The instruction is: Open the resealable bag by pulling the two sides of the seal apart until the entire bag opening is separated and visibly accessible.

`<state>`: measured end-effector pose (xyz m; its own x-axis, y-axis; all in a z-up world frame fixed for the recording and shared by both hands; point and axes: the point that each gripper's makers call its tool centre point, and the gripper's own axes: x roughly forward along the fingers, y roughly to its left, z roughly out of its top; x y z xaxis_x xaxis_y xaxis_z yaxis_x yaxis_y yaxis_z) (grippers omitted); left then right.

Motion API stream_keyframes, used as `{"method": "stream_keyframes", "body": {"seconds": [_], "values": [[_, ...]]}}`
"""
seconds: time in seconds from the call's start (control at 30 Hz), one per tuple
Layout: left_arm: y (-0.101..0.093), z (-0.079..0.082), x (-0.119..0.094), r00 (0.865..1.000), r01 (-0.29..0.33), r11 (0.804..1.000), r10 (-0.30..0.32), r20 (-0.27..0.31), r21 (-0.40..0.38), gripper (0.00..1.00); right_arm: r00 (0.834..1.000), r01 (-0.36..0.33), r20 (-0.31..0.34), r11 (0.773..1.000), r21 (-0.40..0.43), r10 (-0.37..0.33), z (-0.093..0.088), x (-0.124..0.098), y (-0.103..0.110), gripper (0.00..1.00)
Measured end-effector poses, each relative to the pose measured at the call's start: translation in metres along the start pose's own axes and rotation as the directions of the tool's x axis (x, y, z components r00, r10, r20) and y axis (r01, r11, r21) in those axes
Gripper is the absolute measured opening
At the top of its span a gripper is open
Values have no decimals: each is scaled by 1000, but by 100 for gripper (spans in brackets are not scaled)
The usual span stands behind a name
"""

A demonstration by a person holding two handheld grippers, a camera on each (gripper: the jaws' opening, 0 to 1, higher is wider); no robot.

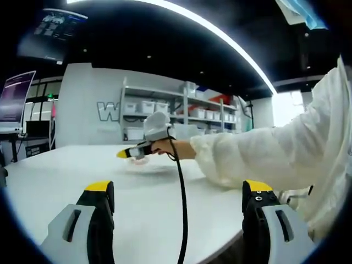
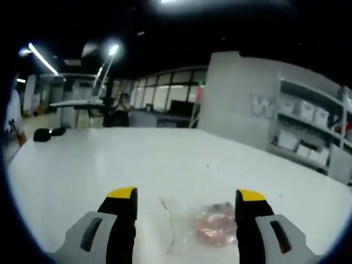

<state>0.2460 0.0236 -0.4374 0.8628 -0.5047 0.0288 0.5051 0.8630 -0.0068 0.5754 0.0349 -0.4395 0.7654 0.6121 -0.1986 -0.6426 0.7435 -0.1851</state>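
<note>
Lying flat on the desk [image 2: 110, 165]: bag [image 2: 198, 223], thin, limp, slippery; pinch at seal edge. Right claw [image 2: 187, 201] gaping above it. Left claw [image 1: 179, 192] gaping, well apart.

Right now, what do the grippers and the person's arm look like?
Both grippers, left gripper and right gripper, have black jaws with yellow tips on grey bodies. Seen from the left gripper view, the right one carries a white housing and a black cable. The arm wears a white sleeve.

Bare white table [image 2: 137, 159] lies around the resealable bag [image 2: 201, 223]; shelving [image 2: 308, 137] stands well apart.
</note>
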Motion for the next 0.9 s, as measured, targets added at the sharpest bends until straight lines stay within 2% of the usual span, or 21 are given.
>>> {"method": "stream_keyframes", "body": {"seconds": [0.33, 0.57, 0.9], "values": [[-4, 3, -1, 1000, 5, 1000, -5, 3, 6, 96, 999, 22, 38, 1000, -11, -22, 12, -8, -8, 99], [-5, 4, -3, 1000, 2, 1000, -2, 2, 11, 96, 999, 8, 32, 996, -88, -5, 12, -18, -4, 99], [-9, 4, -3, 1000, 4, 1000, -4, 5, 11, 96, 999, 0, 40, 998, -70, 3, 9, -36, -4, 99]]}}
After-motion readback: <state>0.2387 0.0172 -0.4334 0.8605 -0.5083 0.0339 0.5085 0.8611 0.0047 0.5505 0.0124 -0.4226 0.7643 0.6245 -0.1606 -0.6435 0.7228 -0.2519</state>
